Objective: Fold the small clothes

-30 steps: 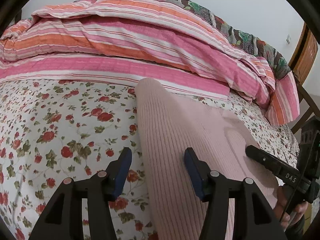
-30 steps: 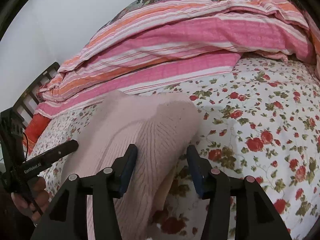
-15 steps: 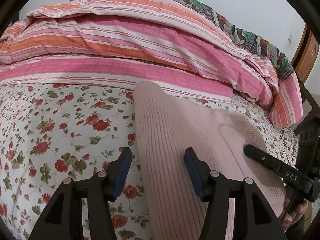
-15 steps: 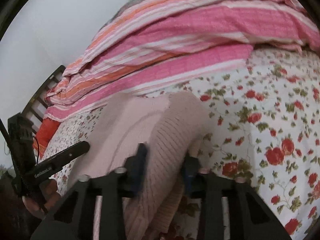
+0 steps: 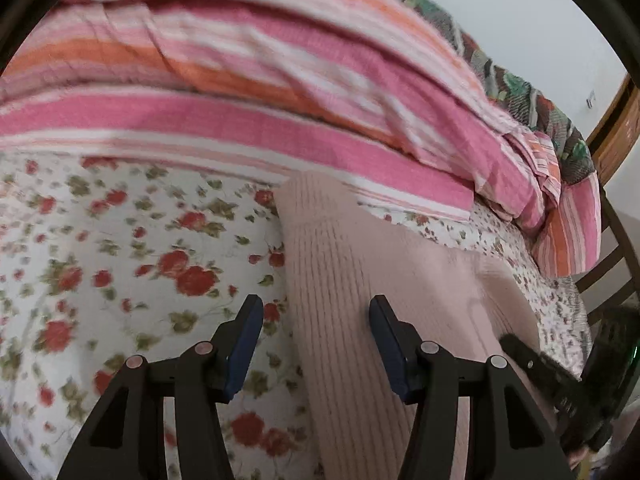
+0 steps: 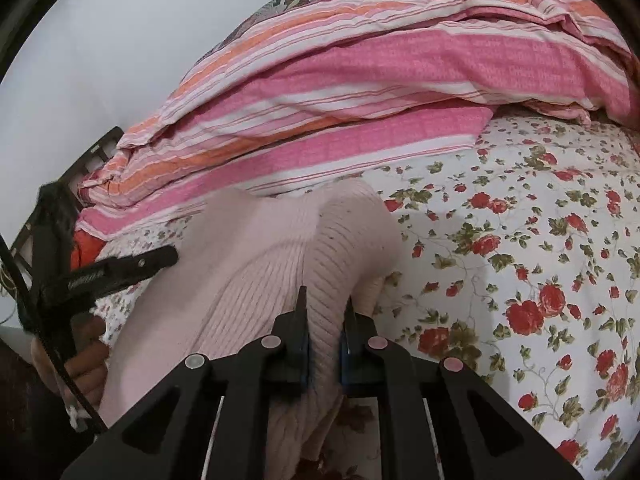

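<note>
A pale pink ribbed knit garment point(image 6: 256, 280) lies on the bed's floral sheet point(image 6: 540, 240), below a striped pink quilt point(image 6: 360, 80) at 12 o'clock. The right gripper point(image 6: 323, 332) has just been closing; its fingers now pinch a knit fold. The left gripper point(image 5: 316, 344) at 9 o'clock hovers, fingers apart, empty.

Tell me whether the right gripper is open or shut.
Shut. The right gripper has just been closing, and its jaws now pinch a ribbed fold of the pink knit garment lying on the floral sheet.
</note>
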`<state>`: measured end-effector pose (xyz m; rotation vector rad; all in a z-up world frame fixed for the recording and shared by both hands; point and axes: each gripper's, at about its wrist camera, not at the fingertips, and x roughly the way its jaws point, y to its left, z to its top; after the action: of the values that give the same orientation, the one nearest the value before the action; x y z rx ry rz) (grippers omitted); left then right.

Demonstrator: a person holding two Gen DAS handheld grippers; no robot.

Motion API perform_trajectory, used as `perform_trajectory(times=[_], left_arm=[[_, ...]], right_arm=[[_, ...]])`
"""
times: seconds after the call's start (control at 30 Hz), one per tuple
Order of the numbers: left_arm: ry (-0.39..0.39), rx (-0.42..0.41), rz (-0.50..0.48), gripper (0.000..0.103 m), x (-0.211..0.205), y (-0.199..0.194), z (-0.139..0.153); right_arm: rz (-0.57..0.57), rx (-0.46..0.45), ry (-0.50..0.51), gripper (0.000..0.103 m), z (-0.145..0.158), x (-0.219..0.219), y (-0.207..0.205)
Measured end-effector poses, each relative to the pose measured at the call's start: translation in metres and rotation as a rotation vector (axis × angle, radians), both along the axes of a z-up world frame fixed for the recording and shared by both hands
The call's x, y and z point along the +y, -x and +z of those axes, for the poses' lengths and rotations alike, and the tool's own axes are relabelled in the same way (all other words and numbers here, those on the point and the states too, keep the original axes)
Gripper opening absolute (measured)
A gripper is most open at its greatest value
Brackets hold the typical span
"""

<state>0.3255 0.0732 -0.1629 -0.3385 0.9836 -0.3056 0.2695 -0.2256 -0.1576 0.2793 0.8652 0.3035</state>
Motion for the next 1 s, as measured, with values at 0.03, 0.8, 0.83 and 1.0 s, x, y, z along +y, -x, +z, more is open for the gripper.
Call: perform_trajectory(times=[0.03, 0.8, 0.83, 1.0], left_arm=[[0.021, 0.013, -0.004, 0.053, 0.0, -0.005, -0.003], [0.109, 0.009, 0.038, 0.028, -0.006, -0.053, -0.018], [0.08, -0.01, 0.032, 0.028, -0.009, -0.05, -0.014], [-0.013, -0.001, 0.018, 0.038, -0.016, -0.046, -0.011]], right_arm=[[-0.002, -0.003, 0.007, 0.011, 0.0, 0.001, 0.001], [-0.011, 0.037, 0.006, 0.012, 0.002, -0.002, -0.033], [-0.01, 0.019, -0.002, 0.011, 0.003, -0.004, -0.03], [-0.02, 0.106, 0.027, 0.027, -0.01, -0.005, -0.037]])
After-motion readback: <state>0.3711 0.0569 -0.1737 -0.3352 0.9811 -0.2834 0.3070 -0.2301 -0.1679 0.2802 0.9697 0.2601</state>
